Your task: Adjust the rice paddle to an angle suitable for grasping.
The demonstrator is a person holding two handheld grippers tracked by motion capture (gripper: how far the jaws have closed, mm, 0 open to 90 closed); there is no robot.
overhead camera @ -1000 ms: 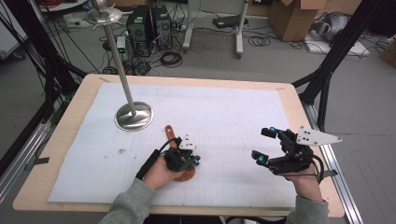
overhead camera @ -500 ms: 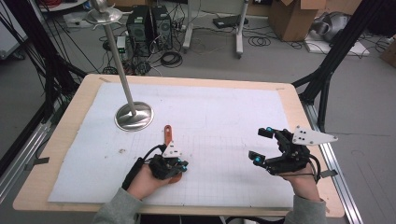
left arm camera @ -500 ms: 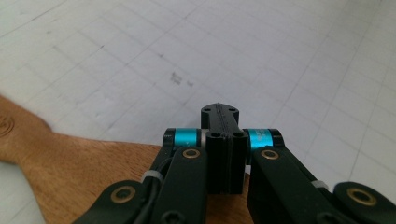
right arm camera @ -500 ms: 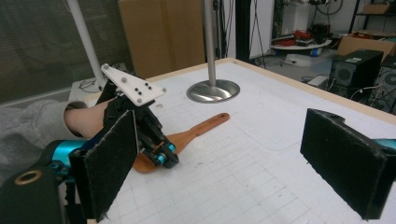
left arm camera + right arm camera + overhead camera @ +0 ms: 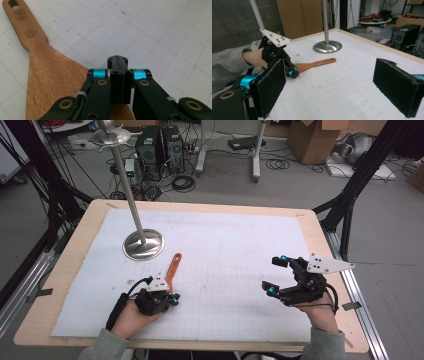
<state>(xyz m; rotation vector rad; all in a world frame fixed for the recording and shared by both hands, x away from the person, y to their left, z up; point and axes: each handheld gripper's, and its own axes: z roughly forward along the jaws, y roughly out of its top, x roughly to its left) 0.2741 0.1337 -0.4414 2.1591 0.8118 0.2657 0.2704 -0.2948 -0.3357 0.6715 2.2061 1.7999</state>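
Here, operator, is what lies before you.
Spatula: your wooden spatula is flat and reddish-brown, with a broad wedge blade, a slim handle and a hanging hole at its far end; stamped marks show on the handle in the left gripper view.
Spatula's place: it lies on the white gridded paper over the pale wood counter, handle pointing toward the shiny round stand base.
Left tool: your jaws are pressed together with nothing between them, just over the blade's near edge.
Right tool: your felt-faced jaws stand wide apart, well away from the spatula.
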